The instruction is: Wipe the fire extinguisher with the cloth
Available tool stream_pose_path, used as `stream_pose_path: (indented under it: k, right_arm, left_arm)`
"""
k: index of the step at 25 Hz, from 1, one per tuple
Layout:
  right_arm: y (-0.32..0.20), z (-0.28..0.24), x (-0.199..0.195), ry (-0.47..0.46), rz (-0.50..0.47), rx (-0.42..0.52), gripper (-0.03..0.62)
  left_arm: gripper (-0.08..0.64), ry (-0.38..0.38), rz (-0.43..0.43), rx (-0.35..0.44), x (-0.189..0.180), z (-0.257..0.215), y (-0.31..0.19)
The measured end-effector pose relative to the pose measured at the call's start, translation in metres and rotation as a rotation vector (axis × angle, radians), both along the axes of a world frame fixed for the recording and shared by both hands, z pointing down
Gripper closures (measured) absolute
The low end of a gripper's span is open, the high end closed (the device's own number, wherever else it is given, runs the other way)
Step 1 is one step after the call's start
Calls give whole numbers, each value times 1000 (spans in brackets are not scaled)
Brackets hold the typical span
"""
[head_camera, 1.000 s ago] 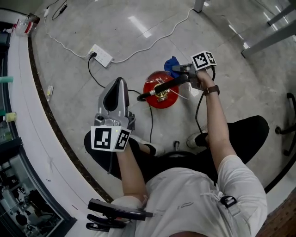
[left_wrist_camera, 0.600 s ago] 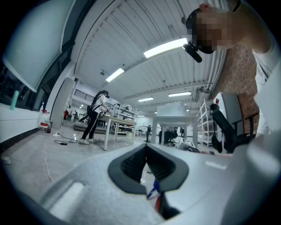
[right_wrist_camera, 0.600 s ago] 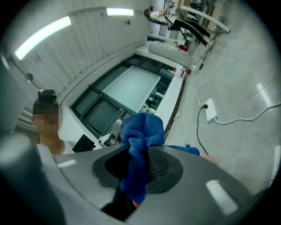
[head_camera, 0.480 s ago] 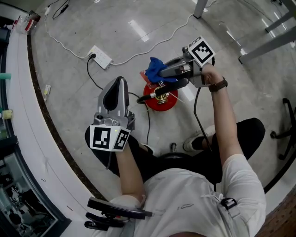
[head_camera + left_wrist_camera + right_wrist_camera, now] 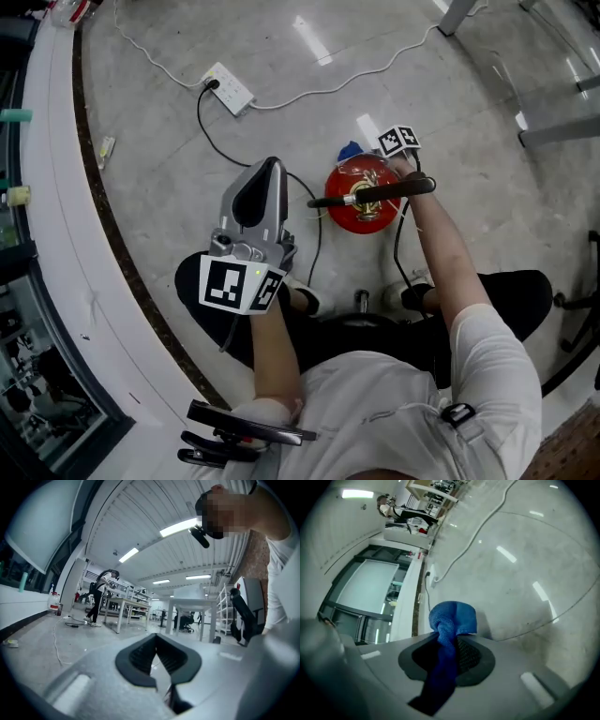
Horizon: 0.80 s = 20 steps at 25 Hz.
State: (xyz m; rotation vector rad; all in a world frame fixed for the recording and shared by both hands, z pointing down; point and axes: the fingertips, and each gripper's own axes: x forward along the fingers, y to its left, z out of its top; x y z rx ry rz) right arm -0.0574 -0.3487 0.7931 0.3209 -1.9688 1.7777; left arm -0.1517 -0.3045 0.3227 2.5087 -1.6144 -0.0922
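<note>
The red fire extinguisher [image 5: 361, 211] stands on the floor, seen from above, with its black handle and hose [image 5: 370, 194] across the top. My right gripper [image 5: 367, 150] is low at the extinguisher's far side, shut on the blue cloth [image 5: 349, 150]. In the right gripper view the cloth [image 5: 452, 618] bunches out between the closed jaws of that gripper [image 5: 447, 637], with bare floor beyond. My left gripper [image 5: 264, 171] is held left of the extinguisher, apart from it, jaws together and holding nothing; the left gripper view [image 5: 157, 660] looks out across the room.
A white power strip [image 5: 228, 89] with a white cable lies at the back, and a black cable [image 5: 314, 248] runs past the extinguisher. A curved white ledge [image 5: 56, 216] borders the left. Table legs [image 5: 457, 14] stand at the top right. The person's legs and shoes [image 5: 302, 298] are just below.
The right gripper has dropped with the cloth from above the extinguisher's top to its far side. The left gripper has kept its place.
</note>
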Motion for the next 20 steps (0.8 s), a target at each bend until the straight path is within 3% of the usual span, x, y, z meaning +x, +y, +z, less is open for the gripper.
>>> stream_pose_path:
  k: [5,11,12,14,20]
  right_arm:
    - [3,48,5,201,-76,80,512]
    - [-6,41,10,193,-100,141,508]
    - [-15,25,10,145,-107,179,508]
    - [-35,-44,6,-36,-142,269,509]
    - [-49,-330,-3,-551,-421,427,511]
  left_arm:
    - [560,-4,-17,-24,-8,8,-1]
    - [560,-5,-32,-20,-16,6,-1]
    - [560,-5,-33,-14,-17,3,0]
    - [560,1,-33,3,-18,-4,1]
    - [560,25,-37,38,-24,-19,5]
